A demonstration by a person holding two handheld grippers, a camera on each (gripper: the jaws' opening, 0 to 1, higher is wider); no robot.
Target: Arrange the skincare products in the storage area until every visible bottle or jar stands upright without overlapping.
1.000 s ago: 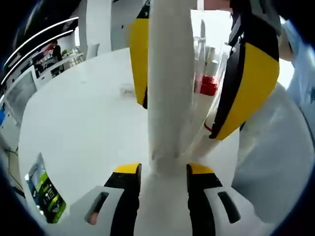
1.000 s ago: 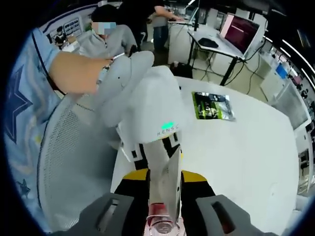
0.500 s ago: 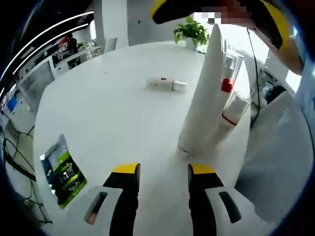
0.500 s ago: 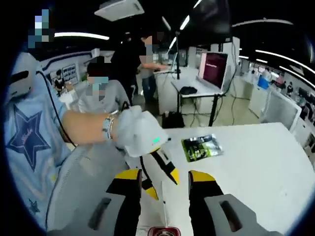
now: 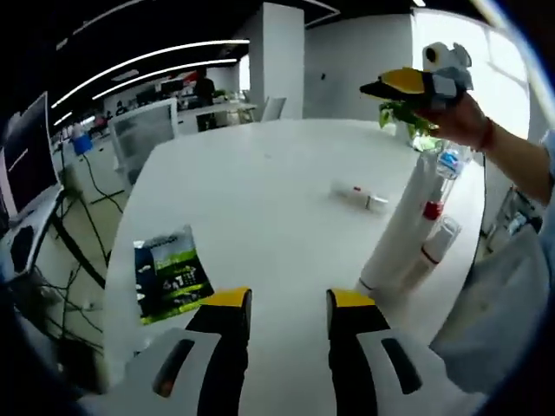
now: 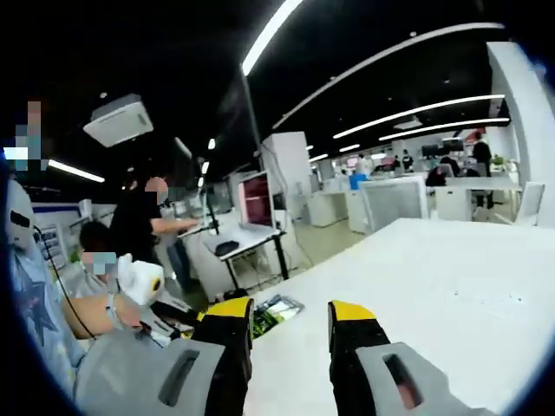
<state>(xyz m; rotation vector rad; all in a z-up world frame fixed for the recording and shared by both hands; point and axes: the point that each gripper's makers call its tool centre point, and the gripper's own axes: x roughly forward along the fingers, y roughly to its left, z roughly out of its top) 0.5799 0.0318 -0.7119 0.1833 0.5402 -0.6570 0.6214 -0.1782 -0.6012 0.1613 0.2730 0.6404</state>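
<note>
A tall white tube stands upright near the table's right edge in the left gripper view. Two clear bottles lean or stand close against it, one with a red band and one with a red cap. Whether they touch the tube I cannot tell. A small white tube lies flat further back. My left gripper is open and empty, well short of the tall tube. A hand holds my right gripper high above the bottles. In the right gripper view its jaws are open and empty over the table.
A green packet lies on the round white table at the left, also visible as the packet. A water bottle and a plant stand at the far right edge. People and desks fill the office behind.
My left gripper let go of the tall white tube and drew back. My right gripper released the red-capped bottle and rose well above the table.
</note>
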